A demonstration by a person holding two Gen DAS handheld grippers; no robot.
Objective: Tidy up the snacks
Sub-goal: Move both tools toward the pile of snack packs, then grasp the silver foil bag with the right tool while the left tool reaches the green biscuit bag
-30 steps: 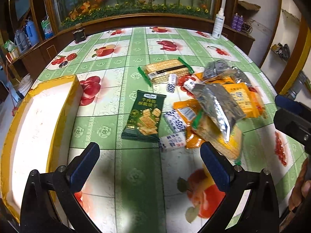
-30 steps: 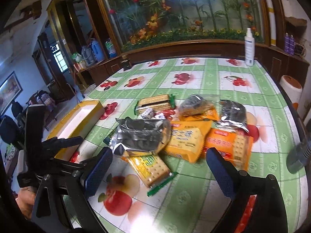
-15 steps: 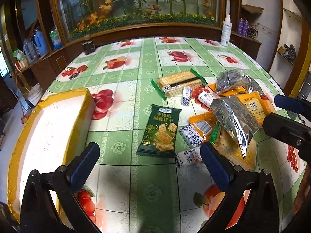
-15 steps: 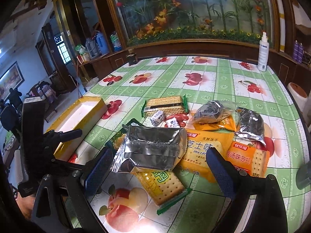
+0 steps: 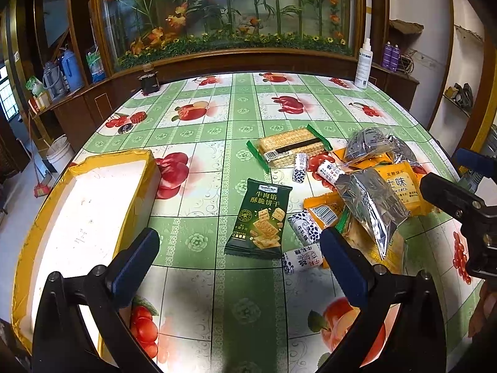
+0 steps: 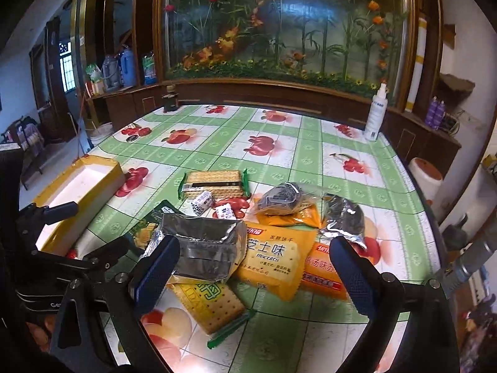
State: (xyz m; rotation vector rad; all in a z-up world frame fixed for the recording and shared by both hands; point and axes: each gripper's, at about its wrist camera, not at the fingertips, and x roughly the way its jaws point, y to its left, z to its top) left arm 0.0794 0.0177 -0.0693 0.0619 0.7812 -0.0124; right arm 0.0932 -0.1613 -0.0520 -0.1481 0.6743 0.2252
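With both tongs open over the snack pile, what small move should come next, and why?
Probably lower the left tongs onto the dark green cracker packet. It lies flat and alone on the tablecloth, nearest the empty yellow box, and already sits between the open fingers, while the right tongs face an overlapping heap.

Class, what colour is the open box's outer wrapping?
Yellow box, white inside; clearest in the left wrist view.

Tablecloth (image 5: 242, 115) green-white checks, red fruit prints; box (image 5: 141, 192) yellow outside, white inside; cracker packet (image 5: 259, 217) dark green, possibly black.
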